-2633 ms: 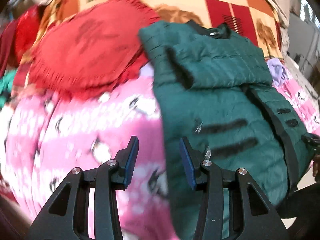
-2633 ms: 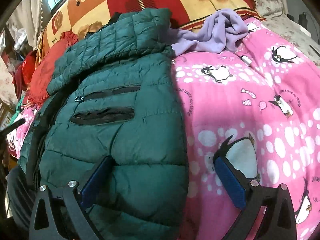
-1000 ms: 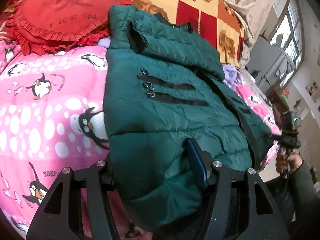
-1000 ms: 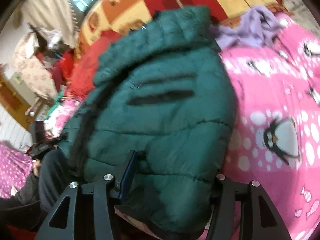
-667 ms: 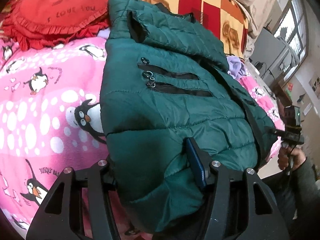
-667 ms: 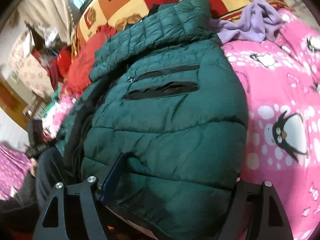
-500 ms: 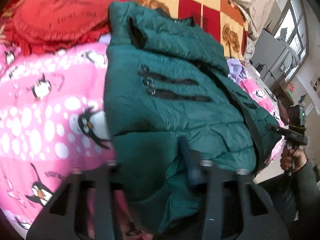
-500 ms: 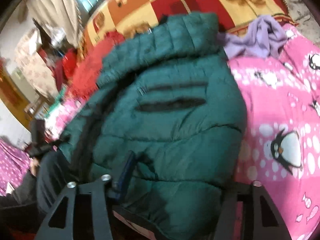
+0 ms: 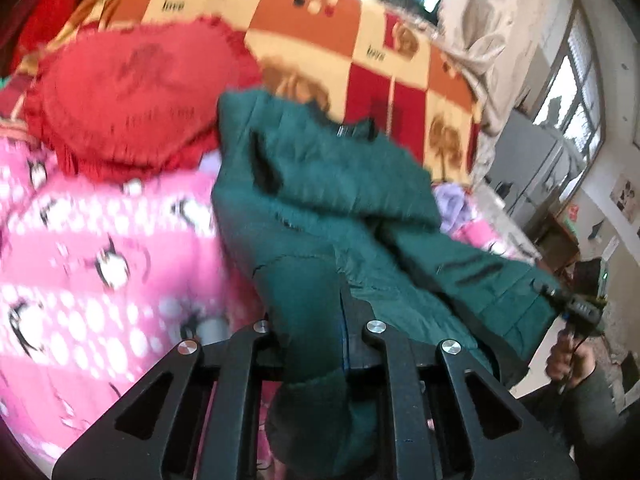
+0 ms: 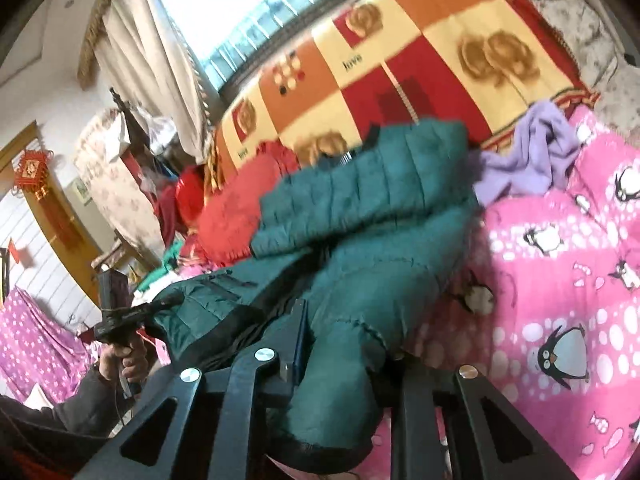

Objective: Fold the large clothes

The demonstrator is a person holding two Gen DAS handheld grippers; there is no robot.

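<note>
A dark green quilted jacket [image 9: 320, 184] lies on a pink penguin blanket [image 9: 100, 264], its collar toward the back. My left gripper [image 9: 312, 320] is shut on the jacket's bottom hem at its left corner and holds it lifted. My right gripper [image 10: 344, 340] is shut on the hem of the same jacket [image 10: 380, 208] at the right corner, also lifted off the pink blanket [image 10: 568, 280]. The hem hangs bunched between the fingers in both views. The right gripper also shows at the far right in the left wrist view [image 9: 576, 308].
A red heart-shaped cushion [image 9: 132, 88] lies behind the jacket on the left. A red, orange and cream checked blanket [image 10: 400, 60] covers the back. A lilac garment [image 10: 528, 152] lies right of the collar. Curtains, a window and a wooden door [image 10: 60, 216] are beyond.
Both grippers have closed on the jacket's bottom hem and lifted it up off the blanket. The lower part of the jacket now rises and bunches toward the collar.
</note>
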